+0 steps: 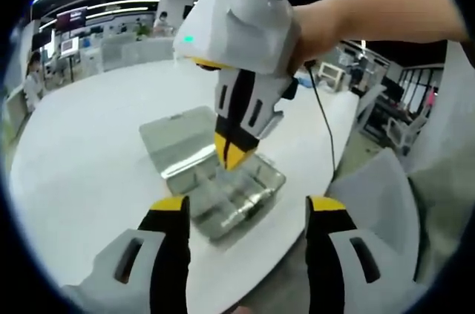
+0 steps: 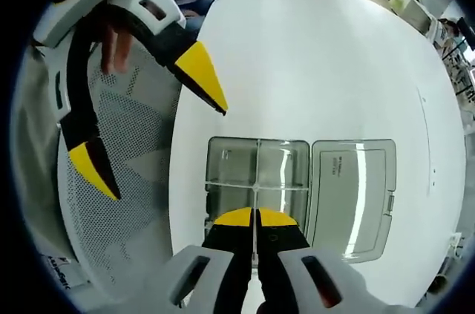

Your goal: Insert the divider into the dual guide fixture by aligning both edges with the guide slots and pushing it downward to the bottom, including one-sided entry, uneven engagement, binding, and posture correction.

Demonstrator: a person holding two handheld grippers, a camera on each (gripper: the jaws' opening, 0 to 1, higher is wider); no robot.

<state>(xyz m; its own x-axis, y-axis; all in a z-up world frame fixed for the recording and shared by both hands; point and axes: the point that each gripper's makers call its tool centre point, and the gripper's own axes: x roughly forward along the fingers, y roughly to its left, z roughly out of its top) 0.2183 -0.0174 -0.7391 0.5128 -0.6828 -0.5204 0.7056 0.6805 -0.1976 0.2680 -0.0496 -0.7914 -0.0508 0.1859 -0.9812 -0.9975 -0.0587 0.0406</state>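
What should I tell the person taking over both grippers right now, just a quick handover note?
Right gripper: shut on the thin clear divider, held upright over the clear compartment box, whose lid lies open beside it on the white table.
Left gripper: open, holding nothing, hovering near the table edge short of the box.
Done: divider gripped and brought down into the box, roughly in line with its middle partition.
Left: I cannot tell whether both edges sit in the guide slots. Check for tilt, correct if it binds, then push to the bottom.
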